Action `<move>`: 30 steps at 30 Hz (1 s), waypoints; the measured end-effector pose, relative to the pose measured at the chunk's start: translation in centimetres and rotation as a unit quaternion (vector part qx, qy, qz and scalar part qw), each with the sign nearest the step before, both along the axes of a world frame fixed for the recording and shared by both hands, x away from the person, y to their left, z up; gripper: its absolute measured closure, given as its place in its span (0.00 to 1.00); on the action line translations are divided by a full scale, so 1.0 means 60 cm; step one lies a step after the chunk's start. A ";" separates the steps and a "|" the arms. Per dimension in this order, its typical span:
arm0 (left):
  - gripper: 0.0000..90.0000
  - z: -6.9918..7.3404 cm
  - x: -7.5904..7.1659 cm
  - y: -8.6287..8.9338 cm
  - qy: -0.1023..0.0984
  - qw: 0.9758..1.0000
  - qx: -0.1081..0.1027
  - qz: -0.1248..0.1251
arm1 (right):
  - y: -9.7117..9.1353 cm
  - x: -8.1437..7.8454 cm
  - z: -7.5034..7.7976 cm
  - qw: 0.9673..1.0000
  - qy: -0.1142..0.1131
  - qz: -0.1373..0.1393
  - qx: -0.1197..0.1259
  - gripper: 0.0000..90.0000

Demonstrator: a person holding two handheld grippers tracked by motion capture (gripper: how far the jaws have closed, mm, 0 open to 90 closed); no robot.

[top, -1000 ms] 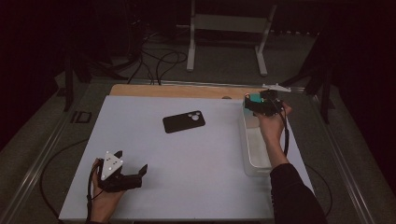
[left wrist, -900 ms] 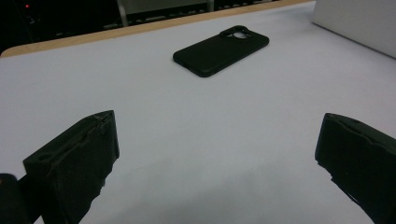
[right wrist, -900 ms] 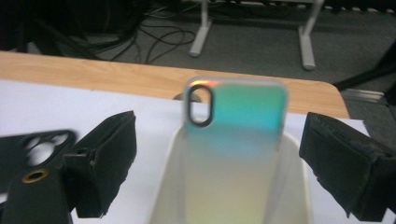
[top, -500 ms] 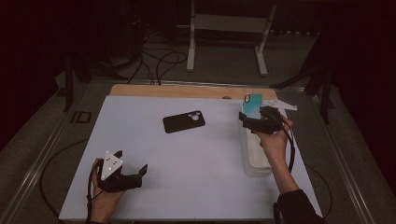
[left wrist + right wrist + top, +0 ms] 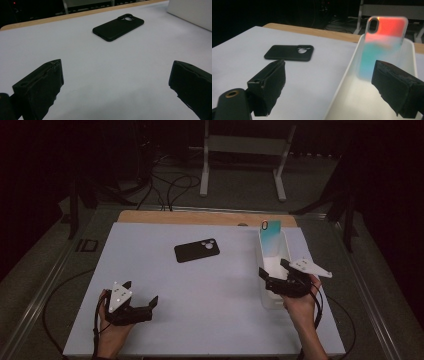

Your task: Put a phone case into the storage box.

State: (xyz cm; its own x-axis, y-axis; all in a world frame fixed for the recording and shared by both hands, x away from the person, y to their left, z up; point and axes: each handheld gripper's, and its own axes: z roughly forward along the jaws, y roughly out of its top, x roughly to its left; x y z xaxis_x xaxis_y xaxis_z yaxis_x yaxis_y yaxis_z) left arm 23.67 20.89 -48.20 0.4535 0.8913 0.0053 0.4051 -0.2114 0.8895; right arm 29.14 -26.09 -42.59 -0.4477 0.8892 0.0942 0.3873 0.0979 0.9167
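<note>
Leaning, seemingly glossy iridescent case (image 5: 270, 237)

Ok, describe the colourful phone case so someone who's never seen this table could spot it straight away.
Find the white tray along the table's right side. The phone case leans upright at its far end. Unlike the black case lying flat mid-table, it is translucent, shading from teal to orange-red.

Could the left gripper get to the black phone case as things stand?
Probably yes: the left gripper is open, and bare white table lies between it and the black phone case, which lies flat with nothing on it.
</note>
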 end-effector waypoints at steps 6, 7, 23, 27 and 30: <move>0.00 0.002 -0.001 0.001 -0.002 1.000 0.000 0.001 | -0.005 -0.036 -0.026 1.000 -0.018 0.003 0.003 0.13; 0.00 0.002 -0.001 0.001 -0.002 1.000 0.000 0.001 | -0.006 -0.041 -0.030 1.000 -0.018 0.004 0.001 0.13; 0.00 0.020 -0.006 0.005 -0.013 1.000 -0.004 0.002 | -0.008 -0.091 -0.063 0.999 -0.050 0.018 0.002 0.13; 0.00 0.028 -0.006 0.002 -0.013 1.000 -0.002 -0.002 | -0.011 -0.091 -0.063 0.999 -0.050 0.016 0.004 0.13; 0.00 0.031 -0.006 -0.001 -0.013 1.000 0.002 -0.004 | -0.012 -0.091 -0.064 0.999 -0.049 0.016 0.006 0.13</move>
State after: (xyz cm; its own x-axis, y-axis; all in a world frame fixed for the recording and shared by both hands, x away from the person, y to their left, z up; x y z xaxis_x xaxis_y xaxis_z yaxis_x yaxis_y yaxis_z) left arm 23.33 20.82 -46.36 0.4598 0.8878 0.0200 0.3807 -0.2174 0.8988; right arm 23.68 -26.80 -46.42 -0.4829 0.8736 0.0595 0.2930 0.0971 0.9512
